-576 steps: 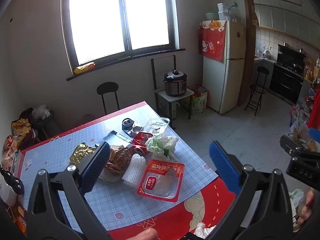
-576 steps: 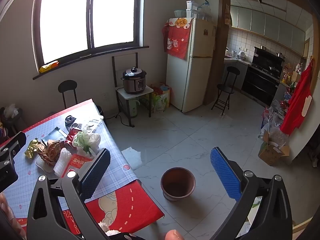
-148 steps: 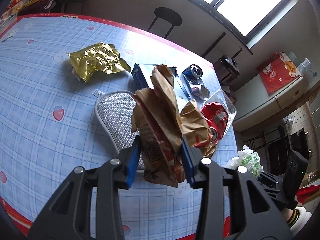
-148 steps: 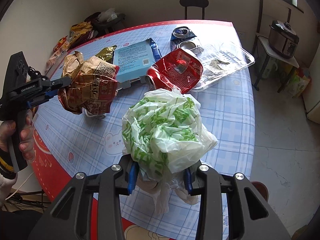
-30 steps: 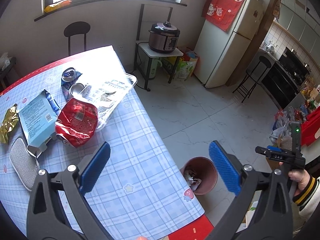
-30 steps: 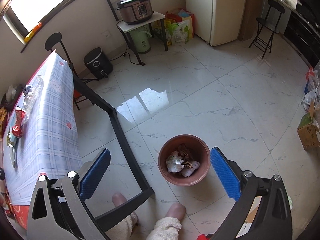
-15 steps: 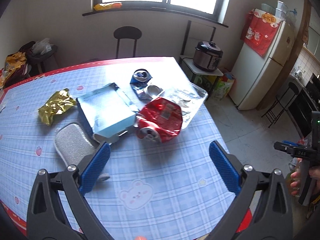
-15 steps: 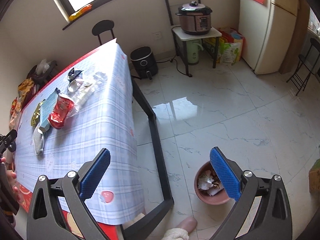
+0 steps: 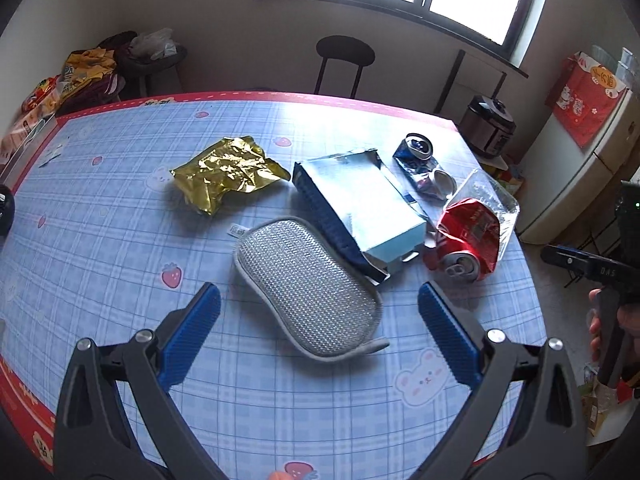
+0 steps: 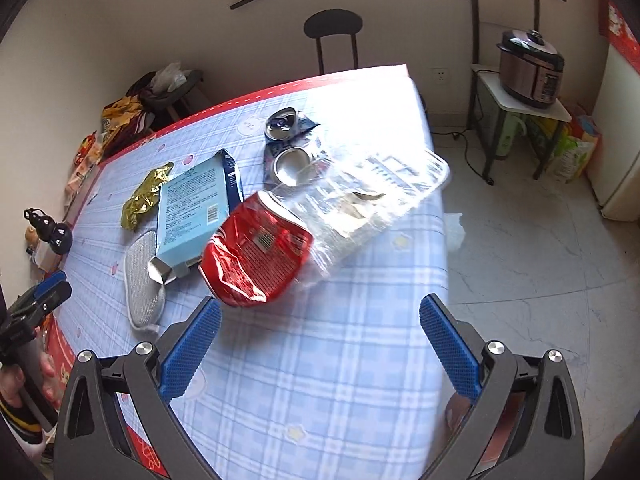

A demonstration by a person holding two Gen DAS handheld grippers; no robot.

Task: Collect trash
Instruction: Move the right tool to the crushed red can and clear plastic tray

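back over the table [image 9: 120, 240] from the bin run. left gripper [image 9: 318, 334] and right gripper [image 10: 320, 344] both wide open, empty. next load: red can [image 10: 256, 256], blue box [image 9: 360, 204].

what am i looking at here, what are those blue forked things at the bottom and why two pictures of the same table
There is no robot here. A person holds a hand tool in each hand, and each tool has two blue-padded fingers and its own fisheye camera looking along them. One picture comes from the left gripper, the other from the right gripper, so you see one table from two angles. Both grippers are open and hold nothing. On the table lie a gold wrapper, a light blue box, a silver mesh pad, a crushed red can, a blue can and a clear plastic tray.
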